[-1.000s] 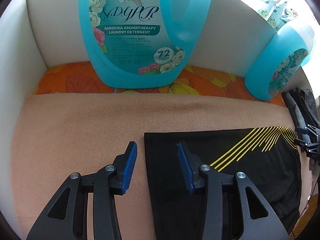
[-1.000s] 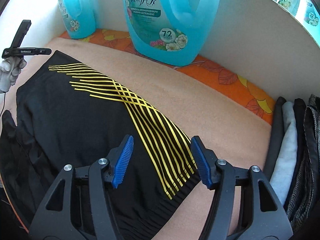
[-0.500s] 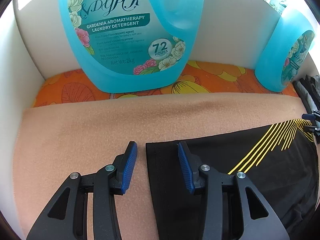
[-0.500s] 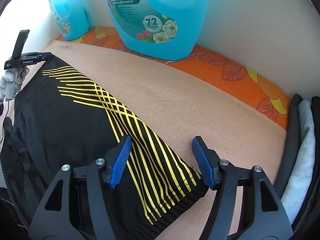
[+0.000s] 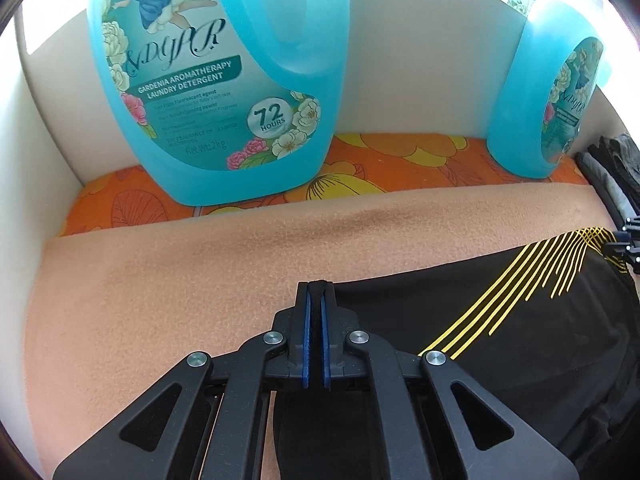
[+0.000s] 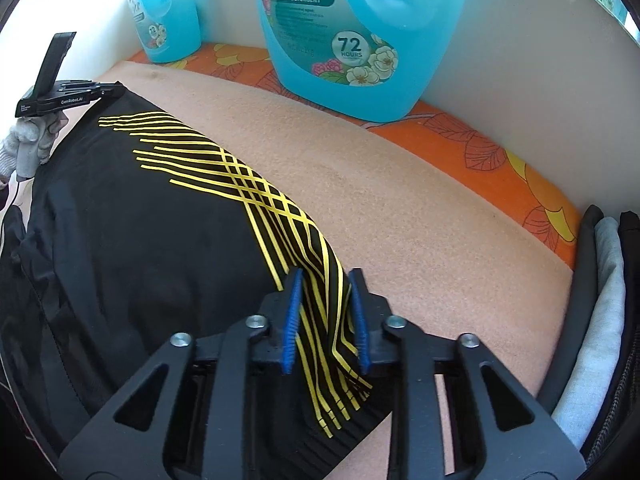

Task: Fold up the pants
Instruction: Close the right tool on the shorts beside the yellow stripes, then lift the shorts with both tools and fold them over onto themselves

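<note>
While the left wrist view looks along its own fingers, the left gripper (image 5: 315, 300) has its blue pads pressed together on the corner of the black pants (image 5: 500, 344), a thin fold of fabric pinched between them. The pants spread from there toward 3 o'clock over a fuzzy peach blanket (image 5: 160, 280). Up at 11 o'clock stands a big translucent blue detergent jug (image 5: 216, 80), and this view reads its label best: "GARDENIA AROMATHERAPY LAUNDRY DETERGENT", "72 HOURS", "Net Wt: 2kg". A second jug (image 5: 556, 92) sits at 2 o'clock on the orange floral cloth (image 5: 380, 164).

The right wrist view shows what the left one doesn't: the yellow crisscross stripes (image 6: 256, 184) in full, and the ribbed waistband end sitting between the right gripper (image 6: 326, 308) pads. Those pads are narrowed around the striped fabric with a gap still showing, so I can't tell if it's really clamped. At 9 o'clock, the other gripper's side reads "GenRobot.AI", held by a gloved hand (image 6: 28, 140). A stack of folded clothes (image 6: 604, 280) stands at 3 o'clock.
</note>
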### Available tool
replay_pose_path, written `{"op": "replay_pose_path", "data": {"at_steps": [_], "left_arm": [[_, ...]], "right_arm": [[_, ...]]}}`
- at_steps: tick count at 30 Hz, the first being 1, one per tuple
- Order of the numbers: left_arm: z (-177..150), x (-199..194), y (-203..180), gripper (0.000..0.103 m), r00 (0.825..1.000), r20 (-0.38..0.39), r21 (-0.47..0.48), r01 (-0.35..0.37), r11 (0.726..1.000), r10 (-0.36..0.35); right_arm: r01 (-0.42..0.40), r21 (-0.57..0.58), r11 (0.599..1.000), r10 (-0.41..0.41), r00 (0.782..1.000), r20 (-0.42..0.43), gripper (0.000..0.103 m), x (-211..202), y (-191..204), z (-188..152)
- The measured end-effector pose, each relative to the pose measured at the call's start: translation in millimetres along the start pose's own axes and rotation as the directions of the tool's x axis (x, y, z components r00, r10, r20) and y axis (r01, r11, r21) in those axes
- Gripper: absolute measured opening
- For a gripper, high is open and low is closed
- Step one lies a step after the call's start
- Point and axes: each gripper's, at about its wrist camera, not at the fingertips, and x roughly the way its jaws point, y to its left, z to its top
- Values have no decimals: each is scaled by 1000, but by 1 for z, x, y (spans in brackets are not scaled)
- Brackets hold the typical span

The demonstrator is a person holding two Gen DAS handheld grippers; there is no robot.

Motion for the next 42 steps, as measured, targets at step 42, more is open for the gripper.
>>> {"op": "replay_pose_path", "data": {"at_steps": [42], "left_arm": [[-202,-266,-29,2,956,269,48,112,993,-121]], "right_arm": [[104,-82,991,-78,960,268,4,-220,170,-163]]}}
